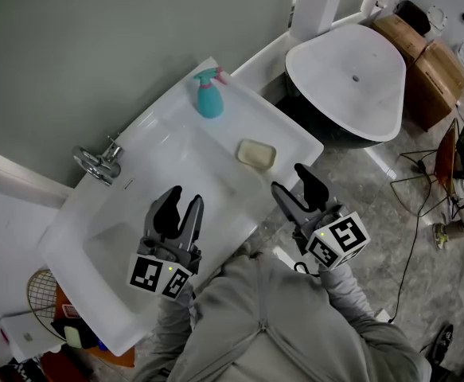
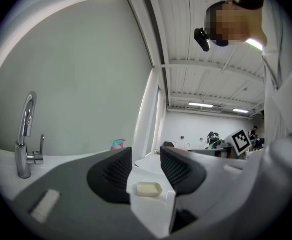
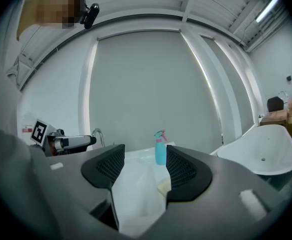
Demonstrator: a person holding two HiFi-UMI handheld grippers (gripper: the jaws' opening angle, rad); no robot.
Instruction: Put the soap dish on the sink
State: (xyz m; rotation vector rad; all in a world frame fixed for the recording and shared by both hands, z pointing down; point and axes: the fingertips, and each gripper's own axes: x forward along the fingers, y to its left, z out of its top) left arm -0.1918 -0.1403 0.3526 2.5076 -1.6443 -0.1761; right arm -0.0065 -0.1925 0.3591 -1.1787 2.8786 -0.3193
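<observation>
Jaws of the left gripper [image 1: 182, 201] stand apart and hold nothing; it hovers over the basin of the sink [image 1: 291, 134]. The right gripper [image 1: 293, 181] is also open and empty, just beside the front edge of the sink. The soap dish [image 1: 256, 154] lies flat on the white rim at the right side, near the right gripper but not touching it, and well apart from the spray bottle [image 1: 208, 94] at the back. In my judgement the task is done: the dish rests on the sink and no gripper touches it. Nothing seems left to do.
</observation>
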